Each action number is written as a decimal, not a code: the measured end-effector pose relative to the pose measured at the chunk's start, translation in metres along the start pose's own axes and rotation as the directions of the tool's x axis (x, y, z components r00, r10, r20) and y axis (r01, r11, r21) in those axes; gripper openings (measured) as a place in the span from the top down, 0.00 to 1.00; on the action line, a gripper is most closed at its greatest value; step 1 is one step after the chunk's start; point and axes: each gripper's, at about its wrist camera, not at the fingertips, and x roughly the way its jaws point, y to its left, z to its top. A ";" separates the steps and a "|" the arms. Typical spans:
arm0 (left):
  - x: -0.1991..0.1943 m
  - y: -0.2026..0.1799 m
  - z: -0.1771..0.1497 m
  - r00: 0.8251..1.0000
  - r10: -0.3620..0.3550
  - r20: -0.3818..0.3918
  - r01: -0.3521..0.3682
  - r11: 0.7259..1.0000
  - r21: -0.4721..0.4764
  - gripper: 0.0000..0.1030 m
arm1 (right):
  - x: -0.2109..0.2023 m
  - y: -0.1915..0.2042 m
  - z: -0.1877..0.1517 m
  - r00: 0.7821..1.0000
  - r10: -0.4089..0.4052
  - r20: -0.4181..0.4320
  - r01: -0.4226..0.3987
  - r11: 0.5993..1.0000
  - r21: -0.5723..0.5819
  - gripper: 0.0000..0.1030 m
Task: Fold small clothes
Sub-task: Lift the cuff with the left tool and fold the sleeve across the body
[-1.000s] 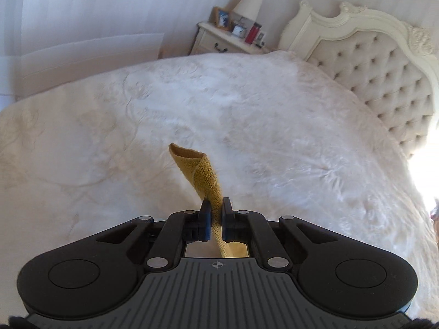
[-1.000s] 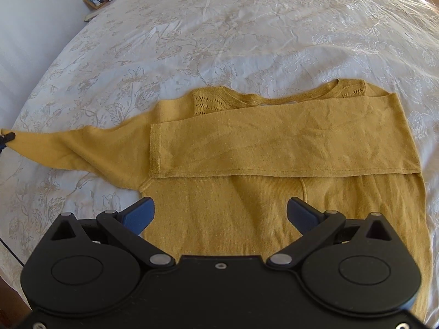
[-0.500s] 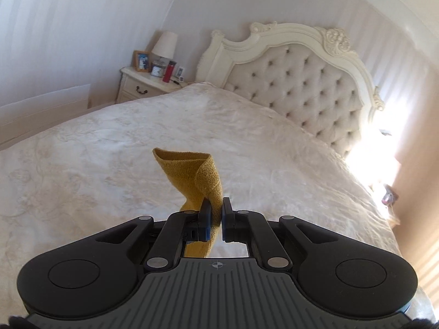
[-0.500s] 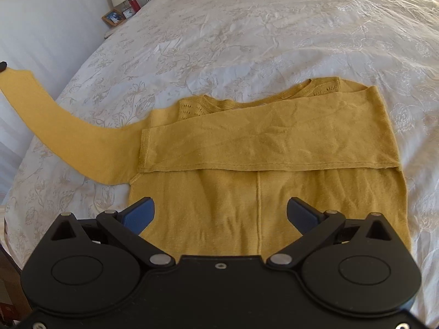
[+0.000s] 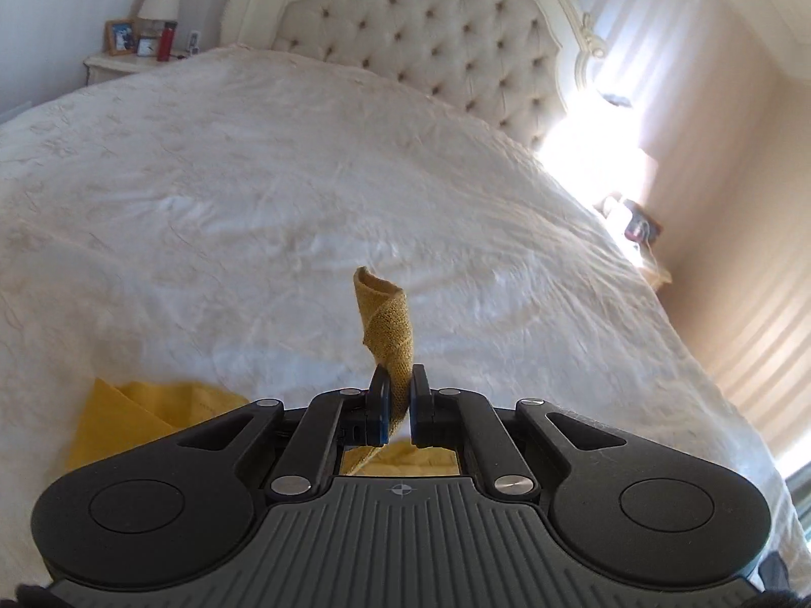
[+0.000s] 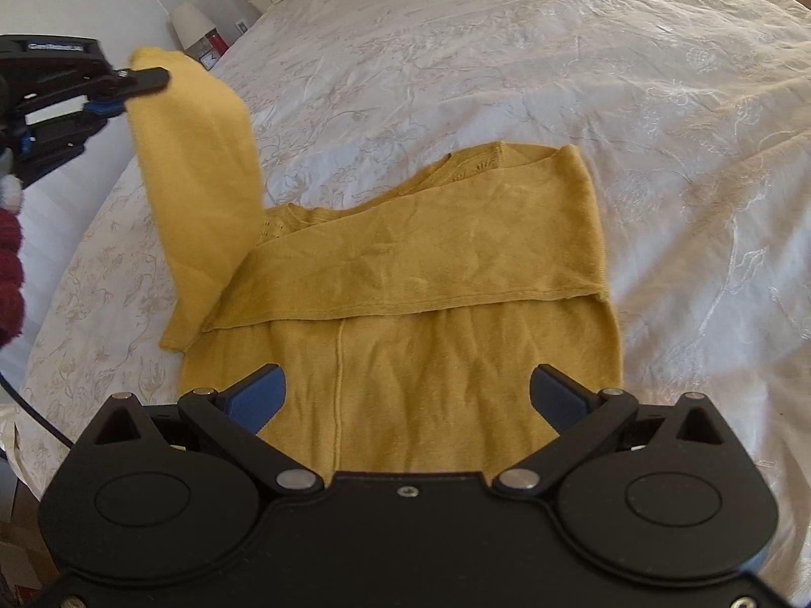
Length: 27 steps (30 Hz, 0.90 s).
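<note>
I am carrying the second sleeve (image 6: 203, 152), pinched in the left gripper (image 5: 398, 395) jaws, over the yellow sweater (image 6: 431, 304) on the bed (image 6: 557, 76), right gripper (image 6: 405, 395) jaws gaping empty; next I judge it needs laying flat across the folded sleeve.

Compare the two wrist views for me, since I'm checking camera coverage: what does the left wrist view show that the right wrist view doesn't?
Left only: the tufted cream headboard.
Right only: the mustard knit sweater's body lying flat, one sleeve already folded across it, and the open right gripper.
Both: the left gripper shut on the other sleeve's cuff, and the white embroidered bedspread.
</note>
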 end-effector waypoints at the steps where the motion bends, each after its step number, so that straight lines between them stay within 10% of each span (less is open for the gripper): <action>1: 0.010 -0.007 -0.008 1.000 -0.007 -0.024 0.007 1.000 0.009 0.92 | -0.002 -0.004 0.000 1.000 -0.004 0.000 0.004 1.000 0.004 0.01; 11: 0.027 -0.029 -0.054 0.991 -0.024 -0.131 0.046 0.986 0.163 0.68 | 0.004 -0.014 0.005 1.000 -0.021 -0.008 0.021 1.000 0.002 0.01; 21: 0.026 0.072 -0.071 0.941 0.256 -0.222 -0.215 0.957 0.192 0.67 | 0.037 -0.006 0.047 1.000 -0.020 0.016 0.021 0.999 -0.029 0.01; 27: 0.036 0.116 -0.084 0.910 0.298 -0.289 -0.268 0.954 0.137 0.65 | 0.064 -0.004 0.076 0.998 -0.054 0.031 0.056 0.994 -0.092 0.01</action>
